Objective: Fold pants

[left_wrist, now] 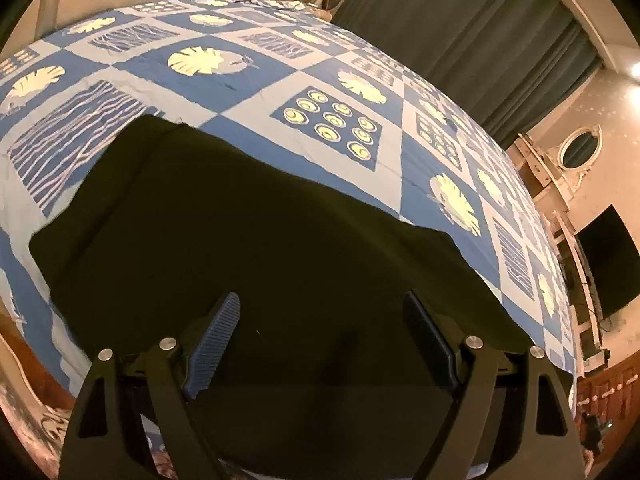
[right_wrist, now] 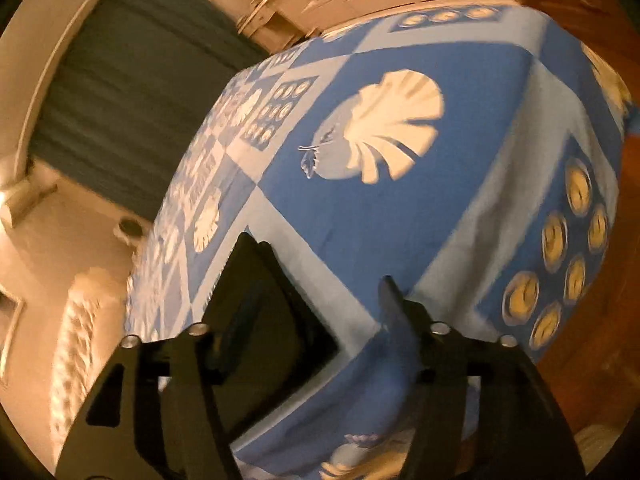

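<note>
The black pants (left_wrist: 256, 232) lie spread flat on the blue and white patterned bedspread (left_wrist: 248, 76), filling the near half of the left wrist view. My left gripper (left_wrist: 322, 340) is open and empty just above the pants' near part. In the right wrist view a corner of the pants (right_wrist: 260, 312) lies on the bedspread (right_wrist: 360, 220) beside my left finger. My right gripper (right_wrist: 312, 312) is open and empty, its fingers astride that corner. This view is blurred.
Dark curtains (left_wrist: 460, 44) hang behind the bed. A white dresser with an oval mirror (left_wrist: 580, 148) and a dark screen (left_wrist: 608, 260) stand at the right. A padded headboard (right_wrist: 80, 328) and wooden floor (right_wrist: 624, 280) show in the right wrist view.
</note>
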`<state>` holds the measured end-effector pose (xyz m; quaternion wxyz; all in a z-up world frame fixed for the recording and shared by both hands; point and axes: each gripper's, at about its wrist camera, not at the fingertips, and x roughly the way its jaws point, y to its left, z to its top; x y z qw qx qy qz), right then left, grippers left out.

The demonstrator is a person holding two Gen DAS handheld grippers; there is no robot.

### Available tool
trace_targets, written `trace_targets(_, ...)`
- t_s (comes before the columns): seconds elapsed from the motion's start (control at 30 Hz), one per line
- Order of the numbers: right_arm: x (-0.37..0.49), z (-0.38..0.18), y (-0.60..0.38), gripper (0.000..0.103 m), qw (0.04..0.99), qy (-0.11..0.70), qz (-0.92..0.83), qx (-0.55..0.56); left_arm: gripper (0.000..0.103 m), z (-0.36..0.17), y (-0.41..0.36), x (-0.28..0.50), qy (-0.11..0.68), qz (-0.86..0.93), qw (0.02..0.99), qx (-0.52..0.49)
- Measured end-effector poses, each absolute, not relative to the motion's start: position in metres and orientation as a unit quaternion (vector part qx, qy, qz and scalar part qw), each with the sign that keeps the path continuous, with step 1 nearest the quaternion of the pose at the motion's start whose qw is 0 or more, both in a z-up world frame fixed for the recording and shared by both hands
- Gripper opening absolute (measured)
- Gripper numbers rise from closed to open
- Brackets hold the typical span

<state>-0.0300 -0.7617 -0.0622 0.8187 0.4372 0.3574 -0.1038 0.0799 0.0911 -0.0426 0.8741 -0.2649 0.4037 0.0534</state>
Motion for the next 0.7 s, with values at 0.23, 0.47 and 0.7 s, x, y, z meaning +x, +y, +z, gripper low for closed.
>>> trace_targets(0.23,0.025,-0.08,-0.759,0.072,0.811,0.441,-0.027,0.384,0.085,-0.044,0.098,0.087,0.409,0.051,0.882,-0.228)
trace_targets(0.47,0.041,-0.086,-0.743,0.088,0.79,0.473,0.049,0.388,0.091,-0.054,0.101,0.089,0.411,0.024,0.883,-0.226)
trace_targets(0.7,0.053,-0.085,-0.723,0.085,0.779,0.508,0.082,0.358,0.096,-0.057,0.099,0.092,0.417,0.005,0.883,-0.215)
